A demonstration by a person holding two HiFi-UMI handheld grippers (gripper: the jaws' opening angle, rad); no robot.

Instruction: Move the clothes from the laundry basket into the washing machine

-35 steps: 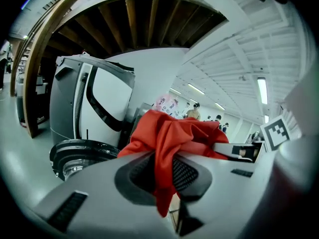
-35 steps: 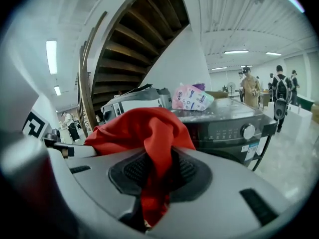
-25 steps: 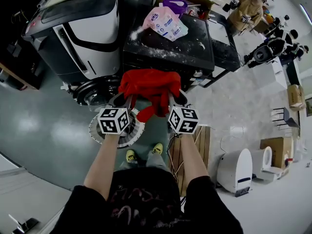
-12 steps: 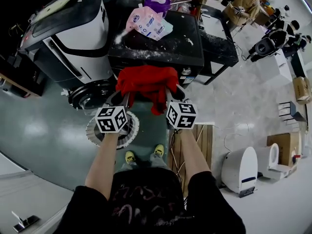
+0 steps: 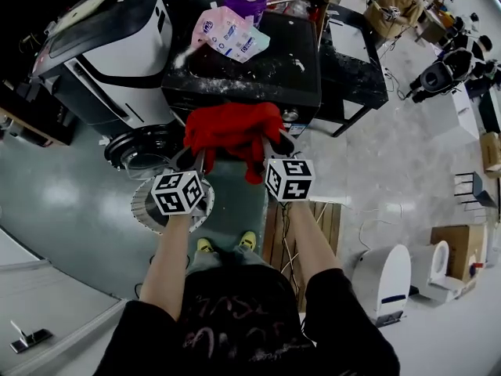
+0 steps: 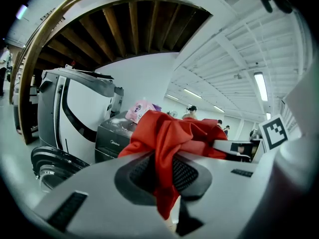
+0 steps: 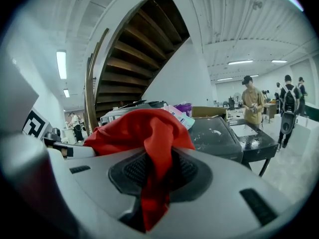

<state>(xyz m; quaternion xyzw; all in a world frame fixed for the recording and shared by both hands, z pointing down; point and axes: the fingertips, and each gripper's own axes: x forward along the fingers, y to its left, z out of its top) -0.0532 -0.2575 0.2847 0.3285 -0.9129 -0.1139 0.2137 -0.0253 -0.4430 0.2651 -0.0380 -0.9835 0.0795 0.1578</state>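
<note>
Both grippers are clenched on one red garment (image 5: 231, 128). The left hand-held gripper (image 6: 162, 178) pinches a fold, with a tail of cloth hanging below the pads. The right hand-held gripper (image 7: 154, 178) does the same on the other side. The garment is in the air, bunched between them and out in front of the person. It's above the floor (image 5: 63, 202) and just in front of the black counter (image 5: 258, 69), which carries a pink bag (image 5: 227, 34). It looks clear of the counter edge, though I can't tell contact for sure.

The laundry basket (image 5: 141, 210) is on the floor under the left gripper. The washing machine (image 5: 117, 61) is to the left, with its round door (image 5: 145, 149) low on the front. Whether that door stands open is hard to read from here.

Step in hand, as I judge it, is carrying the garment to the drum.

To do it well:
- Hold both pinches tight and level so the bundle doesn't sag.
- Swing left and down, since the opening sits lower than the garment.
- Keep the middle drape off the counter corner and the door rim.
- Lead with the left gripper and push the bulk well inside.
- Let go only when the loose tails are past the rim, or cloth ends up draped over the edge.
</note>
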